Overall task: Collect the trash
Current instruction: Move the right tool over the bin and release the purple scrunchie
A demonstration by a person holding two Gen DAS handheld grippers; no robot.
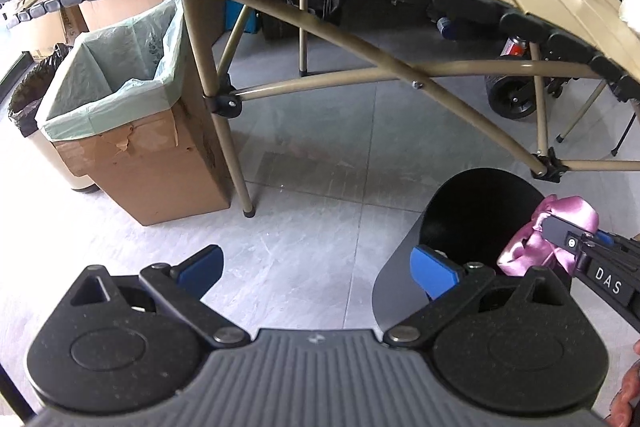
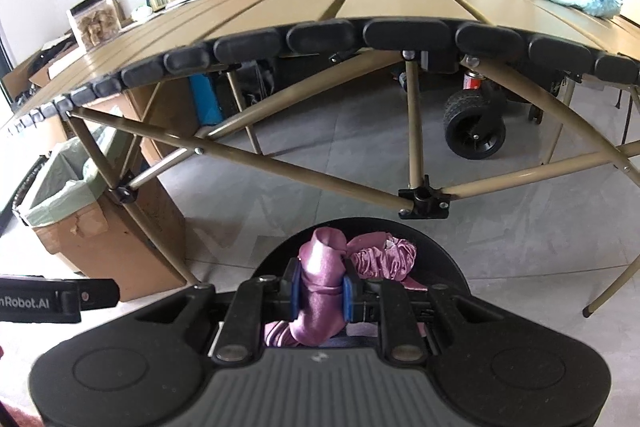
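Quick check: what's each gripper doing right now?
Left gripper: jaws open, holding nothing.
Right gripper: jaws closed on pink satin cloth, over the black bin.

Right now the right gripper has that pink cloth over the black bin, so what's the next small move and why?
Probably open the right gripper to drop the pink cloth. It is pinched between the blue pads and sits over the mouth of the black bin, while the left gripper is open and holds nothing.
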